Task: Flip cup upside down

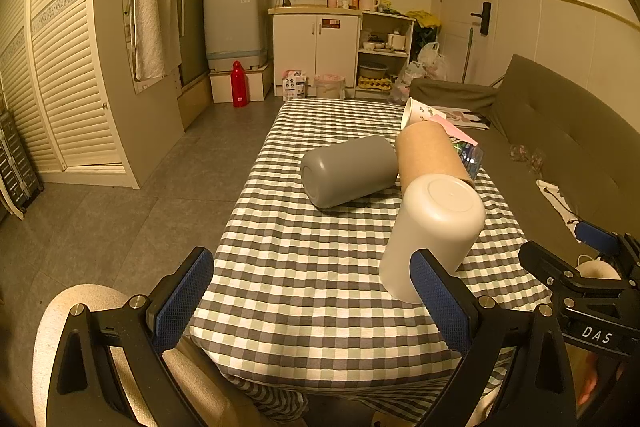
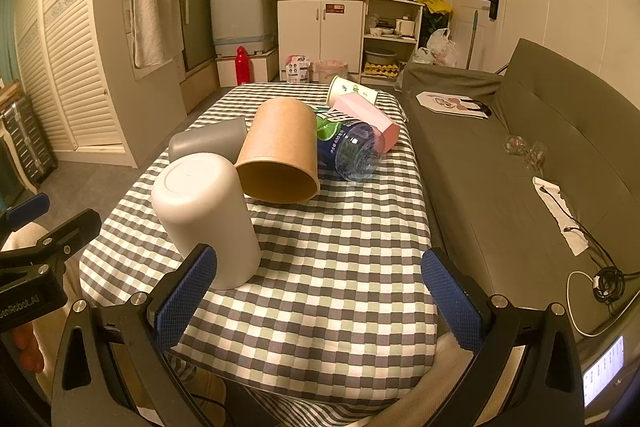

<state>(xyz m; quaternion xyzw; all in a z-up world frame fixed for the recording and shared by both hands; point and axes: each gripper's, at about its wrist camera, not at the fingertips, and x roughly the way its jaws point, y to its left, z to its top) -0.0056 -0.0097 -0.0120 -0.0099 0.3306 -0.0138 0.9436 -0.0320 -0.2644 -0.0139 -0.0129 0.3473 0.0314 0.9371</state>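
A white cup [image 1: 434,231] stands upside down on the checked tablecloth [image 1: 312,267], base up, near the front right; it also shows in the right wrist view [image 2: 208,215] at the left. My left gripper [image 1: 312,301] is open and empty, its right finger pad [image 1: 438,301] just in front of the white cup. My right gripper [image 2: 320,301] is open and empty, its left finger pad [image 2: 184,297] just in front of the cup. The right gripper also shows in the left wrist view [image 1: 592,279] at the far right.
A grey cup [image 1: 348,171] lies on its side behind the white one. A brown paper cup [image 2: 280,151], a blue bottle [image 2: 352,149], a pink cup [image 2: 368,119] and a printed paper cup [image 2: 352,93] lie further back. A grey sofa [image 2: 520,163] runs along the right.
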